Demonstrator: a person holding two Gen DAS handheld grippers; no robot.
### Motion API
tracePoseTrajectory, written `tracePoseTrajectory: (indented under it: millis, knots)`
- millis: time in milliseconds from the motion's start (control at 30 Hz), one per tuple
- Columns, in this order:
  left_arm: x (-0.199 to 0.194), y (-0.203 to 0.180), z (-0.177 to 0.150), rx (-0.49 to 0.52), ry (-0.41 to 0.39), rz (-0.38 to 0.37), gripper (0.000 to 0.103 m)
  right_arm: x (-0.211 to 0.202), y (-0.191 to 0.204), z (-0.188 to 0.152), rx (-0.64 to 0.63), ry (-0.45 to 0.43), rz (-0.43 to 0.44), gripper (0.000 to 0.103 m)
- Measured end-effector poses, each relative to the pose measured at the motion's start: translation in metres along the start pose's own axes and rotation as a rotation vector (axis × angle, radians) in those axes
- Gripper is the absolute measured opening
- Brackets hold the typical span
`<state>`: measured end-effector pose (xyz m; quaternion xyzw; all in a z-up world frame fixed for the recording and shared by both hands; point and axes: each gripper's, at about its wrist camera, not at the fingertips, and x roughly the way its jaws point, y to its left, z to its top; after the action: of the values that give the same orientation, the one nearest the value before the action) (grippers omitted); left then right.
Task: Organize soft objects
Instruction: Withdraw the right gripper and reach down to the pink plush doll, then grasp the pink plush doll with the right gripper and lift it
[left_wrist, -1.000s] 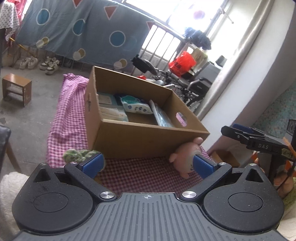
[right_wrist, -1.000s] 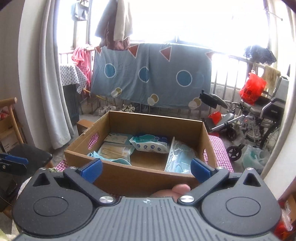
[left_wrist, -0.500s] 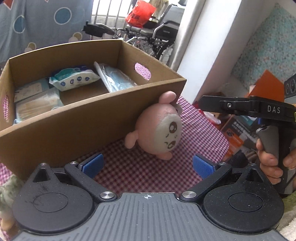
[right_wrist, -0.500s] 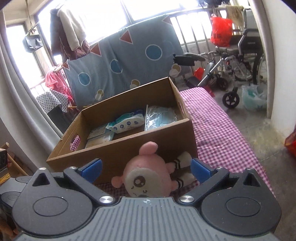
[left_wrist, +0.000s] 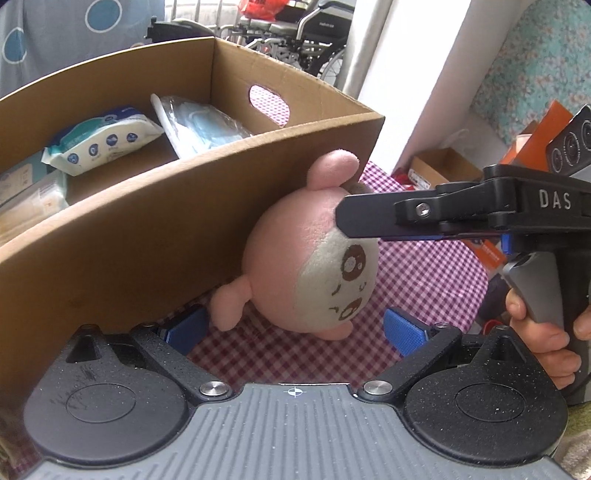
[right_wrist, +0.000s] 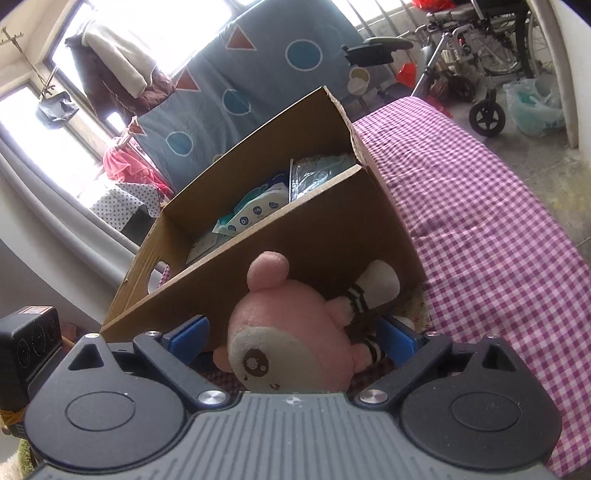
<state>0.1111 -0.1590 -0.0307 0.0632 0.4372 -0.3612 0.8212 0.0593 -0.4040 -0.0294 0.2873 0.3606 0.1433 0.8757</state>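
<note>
We see round pink plush toy (right_wrist: 291, 332) between wide-spread fingers of right tool (right_wrist: 293, 338), nearer than left tool (left_wrist: 295, 328), also wide; brown cardboard box (left_wrist: 155, 236) just behind toy.

Left gripper (left_wrist: 295, 328) spread wide, right gripper (right_wrist: 293, 338) likewise spread

Pink plush toy (left_wrist: 295, 266) leans against the cardboard box (left_wrist: 155, 236); right claw (left_wrist: 354, 221) touches its head.
</note>
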Motion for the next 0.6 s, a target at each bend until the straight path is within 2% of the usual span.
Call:
tracePoseTrajectory:
  millis: [167,300,600]
  knots:
    - [0.003,-0.004,0.002,0.006,0.001,-0.009,0.094,0.015,-0.005,-0.001,0.033,0.039,0.049,0.082]
    - [0.004,-0.007,0.003,0.008,0.0,-0.025,0.089,0.018,-0.002,-0.005,0.035,0.039,0.042,0.08]
    - [-0.007,-0.021,-0.003,0.032,-0.013,-0.047,0.089,0.002,0.006,-0.009,0.049,0.04,0.02,0.079]
